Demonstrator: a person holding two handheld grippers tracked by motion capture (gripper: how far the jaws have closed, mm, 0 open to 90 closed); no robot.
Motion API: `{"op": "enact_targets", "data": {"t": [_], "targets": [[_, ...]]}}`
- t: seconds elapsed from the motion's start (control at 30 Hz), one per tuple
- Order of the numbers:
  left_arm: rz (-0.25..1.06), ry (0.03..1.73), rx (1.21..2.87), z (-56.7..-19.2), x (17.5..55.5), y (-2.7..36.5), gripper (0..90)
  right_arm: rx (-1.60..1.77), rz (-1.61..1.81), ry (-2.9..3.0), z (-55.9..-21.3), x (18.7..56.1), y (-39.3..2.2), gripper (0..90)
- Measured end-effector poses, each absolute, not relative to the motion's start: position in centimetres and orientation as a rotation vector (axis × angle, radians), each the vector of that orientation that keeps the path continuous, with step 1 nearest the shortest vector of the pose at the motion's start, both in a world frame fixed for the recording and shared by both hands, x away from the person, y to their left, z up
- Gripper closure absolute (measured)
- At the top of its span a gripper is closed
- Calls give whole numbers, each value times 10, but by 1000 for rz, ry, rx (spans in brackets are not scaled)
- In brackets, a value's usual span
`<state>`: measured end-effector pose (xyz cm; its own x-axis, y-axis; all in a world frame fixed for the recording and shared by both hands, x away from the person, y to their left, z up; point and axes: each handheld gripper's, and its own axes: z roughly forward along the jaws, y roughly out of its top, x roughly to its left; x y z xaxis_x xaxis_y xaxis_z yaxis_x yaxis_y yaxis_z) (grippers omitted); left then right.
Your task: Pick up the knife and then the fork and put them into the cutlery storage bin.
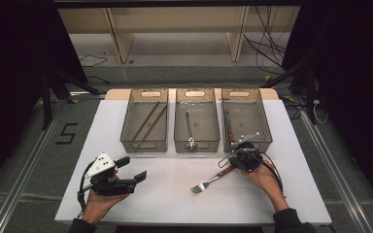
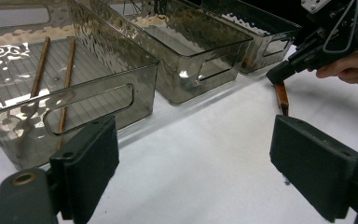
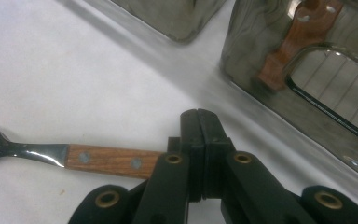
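One wooden-handled steel fork [image 3: 65, 156]

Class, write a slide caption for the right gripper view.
Right gripper shut on the wooden-handled fork beside a clear bin.

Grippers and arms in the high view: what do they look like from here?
The left gripper is black with flat rectangular padded jaws, brass-coloured pivot rivets and a grey three-cornered plate on top. The right gripper is black too, with a black cable looping from it. Both forearms wear dark sleeves.
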<state>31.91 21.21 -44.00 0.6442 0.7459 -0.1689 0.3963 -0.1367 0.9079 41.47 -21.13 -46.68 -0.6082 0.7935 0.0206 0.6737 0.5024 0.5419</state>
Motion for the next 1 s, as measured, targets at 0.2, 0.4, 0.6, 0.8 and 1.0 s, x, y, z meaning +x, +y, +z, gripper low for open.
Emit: {"op": "enact_targets", "data": {"t": [0.2,0.4,0.6,0.8,1.0], "targets": [[394,927,1755,-440,319,212,149,1261,736,2527,-466,414,-212,900],[396,927,1755,-440,319,213,149,1252,654,2559,-467,408,-214,900],[396,930,1754,-440,319,213,149,1257,598,2606,-464,394,-220,900],[396,931,1756,-440,319,213,149,1242,570,2645,-462,372,-227,900],[395,932,1756,-440,319,212,149,1203,537,2705,-460,353,-228,900]]}}
